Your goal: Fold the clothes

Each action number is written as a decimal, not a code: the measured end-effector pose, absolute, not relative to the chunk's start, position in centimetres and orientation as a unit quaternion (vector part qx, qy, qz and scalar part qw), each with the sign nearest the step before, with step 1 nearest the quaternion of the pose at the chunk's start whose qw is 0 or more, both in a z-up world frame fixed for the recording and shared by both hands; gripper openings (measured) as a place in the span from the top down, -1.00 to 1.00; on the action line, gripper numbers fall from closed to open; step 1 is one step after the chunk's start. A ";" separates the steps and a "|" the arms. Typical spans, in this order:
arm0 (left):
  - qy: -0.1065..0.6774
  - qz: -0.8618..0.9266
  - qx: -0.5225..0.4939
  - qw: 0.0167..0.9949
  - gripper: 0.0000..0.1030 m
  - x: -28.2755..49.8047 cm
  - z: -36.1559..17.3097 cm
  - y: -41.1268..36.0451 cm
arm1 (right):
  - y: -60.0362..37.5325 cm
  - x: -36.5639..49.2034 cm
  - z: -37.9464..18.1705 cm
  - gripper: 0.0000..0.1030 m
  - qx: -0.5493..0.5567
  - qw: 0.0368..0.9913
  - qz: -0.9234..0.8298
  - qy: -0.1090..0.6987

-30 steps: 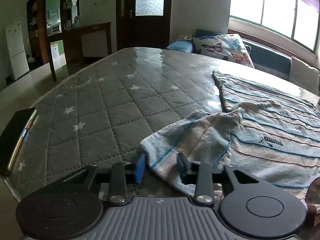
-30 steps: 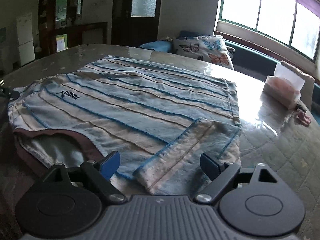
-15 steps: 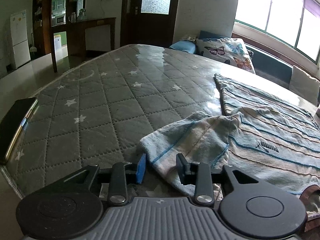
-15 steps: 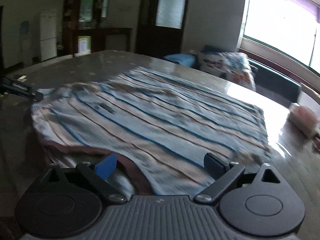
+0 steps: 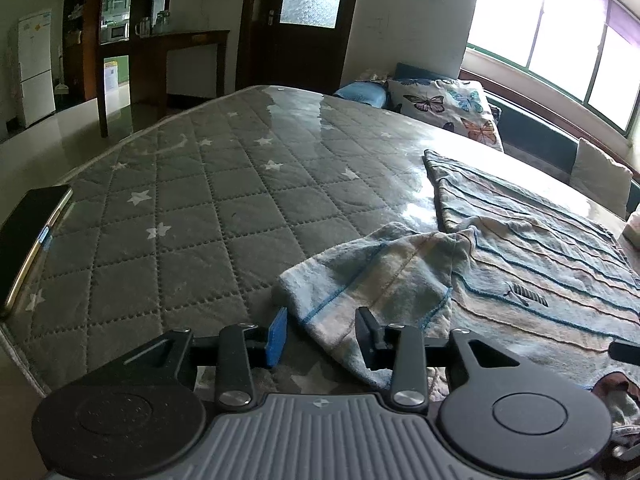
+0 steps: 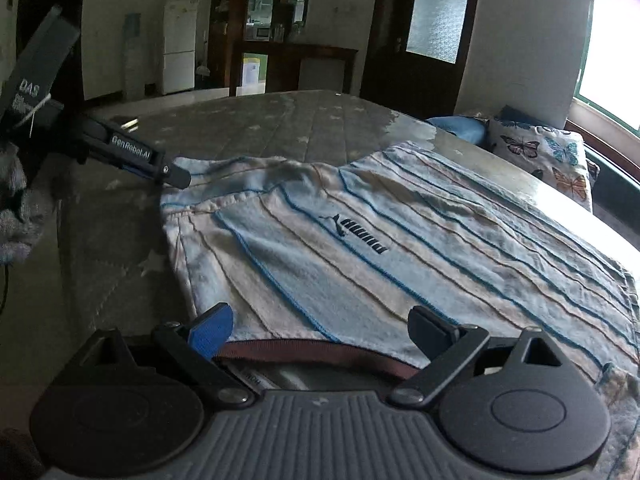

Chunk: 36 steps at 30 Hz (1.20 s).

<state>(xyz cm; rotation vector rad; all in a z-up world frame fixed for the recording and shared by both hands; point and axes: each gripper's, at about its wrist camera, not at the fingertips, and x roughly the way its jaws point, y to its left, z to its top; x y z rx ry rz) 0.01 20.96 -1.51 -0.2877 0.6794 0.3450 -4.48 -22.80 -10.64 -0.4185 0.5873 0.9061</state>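
Tongs first: the left tongs [image 5: 320,332] are narrowed around the near edge of the shirt's sleeve [image 5: 372,276], with cloth lying between the blue pad and the black one, but a gap shows on the blue side, so the cloth looks straddled, not clamped. The right tongs [image 6: 320,330] stand wide apart at the neck end of the striped T-shirt [image 6: 400,248]; their jaws have just been opening, and nothing is pinched between them, though the brown collar band [image 6: 320,354] runs just below the tips.

That shirt lies spread flat, front up, on a grey quilted mattress [image 5: 200,200] with white stars, under a glossy clear cover. The left sleeve sticks out to the side, which is probably why the left tongs sit there: a sleeve gets turned in over the body before the body is folded. The right tongs, parked over the collar, may be there to pin or lift the neck end while that happens.

For writing, the shirt's chest carries a dark leaping-cat mark with block letters [image 6: 360,236] that seem to read PUMA, seen upside down. From the right wrist view the left tongs' finger [image 6: 132,152] bears "GenRobot.AI", and the grey body behind it shows "DAS". A dark phone [image 5: 28,236] lies at the mattress edge, well apart from the shirt.
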 end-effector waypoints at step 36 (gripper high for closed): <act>0.324 -0.116 -0.100 0.933 0.79 0.4 2.0 12.1 | -28.1 -3.8 -9.4 -0.82 -0.141 0.853 0.395 0.310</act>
